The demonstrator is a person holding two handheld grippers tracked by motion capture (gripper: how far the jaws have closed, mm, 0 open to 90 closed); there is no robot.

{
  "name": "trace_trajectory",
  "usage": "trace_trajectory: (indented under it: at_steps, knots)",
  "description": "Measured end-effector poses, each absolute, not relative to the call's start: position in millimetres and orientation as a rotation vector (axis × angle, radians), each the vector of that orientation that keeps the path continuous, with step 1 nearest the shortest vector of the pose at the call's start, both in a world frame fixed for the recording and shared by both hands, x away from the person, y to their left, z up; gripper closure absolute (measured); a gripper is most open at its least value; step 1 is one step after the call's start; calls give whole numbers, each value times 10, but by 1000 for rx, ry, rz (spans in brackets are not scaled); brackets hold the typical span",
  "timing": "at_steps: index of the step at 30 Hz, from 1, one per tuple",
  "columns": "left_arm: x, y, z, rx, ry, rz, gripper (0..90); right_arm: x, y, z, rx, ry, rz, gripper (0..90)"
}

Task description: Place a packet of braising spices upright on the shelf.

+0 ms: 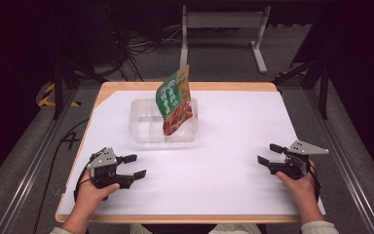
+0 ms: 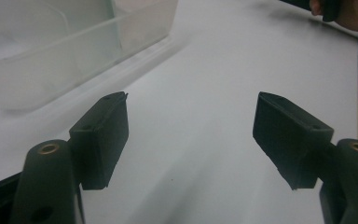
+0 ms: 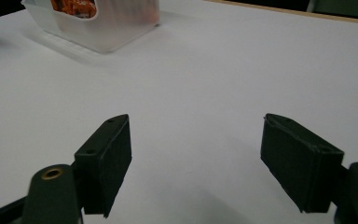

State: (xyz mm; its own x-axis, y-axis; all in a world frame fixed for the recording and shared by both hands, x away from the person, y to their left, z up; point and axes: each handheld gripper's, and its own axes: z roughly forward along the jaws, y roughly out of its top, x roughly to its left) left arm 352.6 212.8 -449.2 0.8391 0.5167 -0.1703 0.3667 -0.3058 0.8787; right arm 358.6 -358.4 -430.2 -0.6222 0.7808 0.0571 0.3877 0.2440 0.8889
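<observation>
A green and red snack pouch (image 1: 176,101) stands upright, leaning in the right part of a clear plastic bin (image 1: 146,129) at the table's far middle. My left gripper (image 1: 135,166) rests low at the near left of the white sheet, jaws open and empty; in the left gripper view (image 2: 191,130) the bin's wall (image 2: 51,60) lies ahead to the upper left. My right gripper (image 1: 269,152) sits at the near right, open and empty; in the right gripper view (image 3: 196,154) the bin (image 3: 107,28) with the pouch's red print (image 3: 72,7) shows far off.
A white sheet (image 1: 224,161) covers the wooden table (image 1: 126,87). A white metal frame (image 1: 224,22) and cables lie on the floor beyond. In the left gripper view the other hand (image 2: 340,14) shows at the top right.
</observation>
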Motion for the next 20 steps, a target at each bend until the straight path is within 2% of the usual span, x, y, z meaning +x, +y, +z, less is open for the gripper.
trace_trajectory:
  at_steps: [14, 20]
  knots:
    - [3571, 2142, -4564, 1930, 697, 121, 218, 3593, -3538, -4369, 1068, 2161, 1320, 247]
    - [3574, 2167, -4565, 1912, 694, 112, 222, 3592, -3541, -4371, 1072, 2161, 1320, 247]
